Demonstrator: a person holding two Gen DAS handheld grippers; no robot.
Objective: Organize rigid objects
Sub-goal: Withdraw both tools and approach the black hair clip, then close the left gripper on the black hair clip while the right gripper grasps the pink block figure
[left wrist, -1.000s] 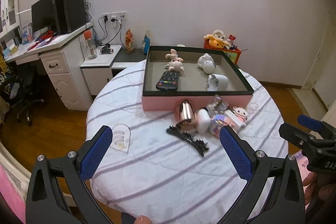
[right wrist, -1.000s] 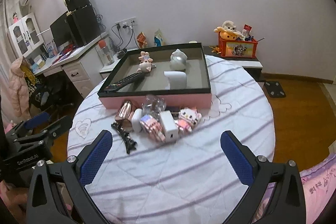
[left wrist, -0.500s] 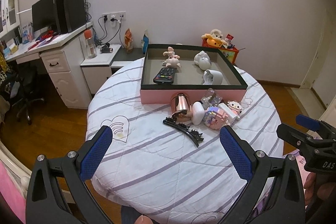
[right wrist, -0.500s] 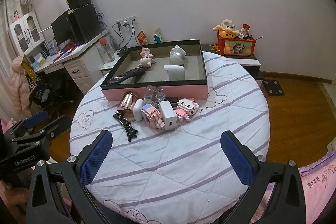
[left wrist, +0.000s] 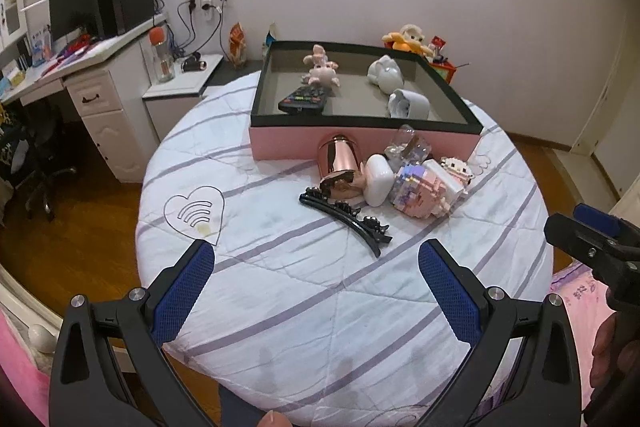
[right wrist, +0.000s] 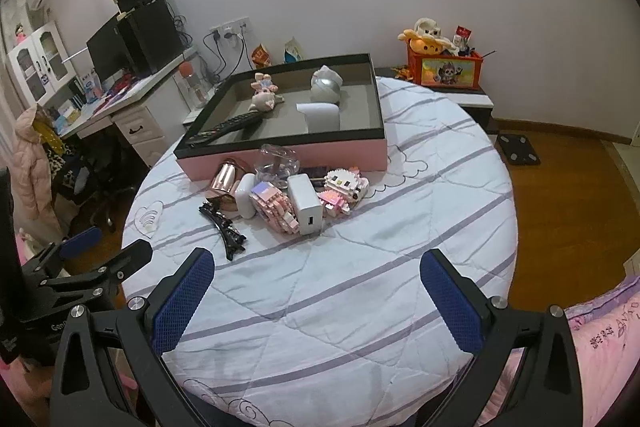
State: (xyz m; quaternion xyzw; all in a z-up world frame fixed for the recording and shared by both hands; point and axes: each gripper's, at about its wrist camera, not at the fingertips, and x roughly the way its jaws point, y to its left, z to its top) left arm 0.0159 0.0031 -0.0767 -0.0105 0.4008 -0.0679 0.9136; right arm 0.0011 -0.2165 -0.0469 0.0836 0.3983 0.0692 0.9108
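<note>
- Left claw (left wrist: 316, 287): spread wide, gripping nothing, held above the near edge of the round bench (left wrist: 280, 291) with its white striped quilt.
- Black hair clip (left wrist: 347, 215): flat on the quilt, leftmost of the loose cluster, just before the rose-gold cup.
- Rose-gold cup (left wrist: 339, 166): on its side, touching the white case (left wrist: 378, 179).
- Pink block figure (left wrist: 424, 189) and clear bottle (left wrist: 408, 147): packed together against the box front.
- White charger (right wrist: 305, 203): standing between block figures, near the kitten block toy (right wrist: 346, 183).
- Pink box (left wrist: 360, 143), black-rimmed: at the far side of the bench; inside lay a remote (left wrist: 304, 98), a pink rabbit figurine (left wrist: 320, 70), and two white items (left wrist: 386, 73).
- Right claw (right wrist: 318, 289): likewise spread wide, gripping nothing, well short of the cluster.
</note>
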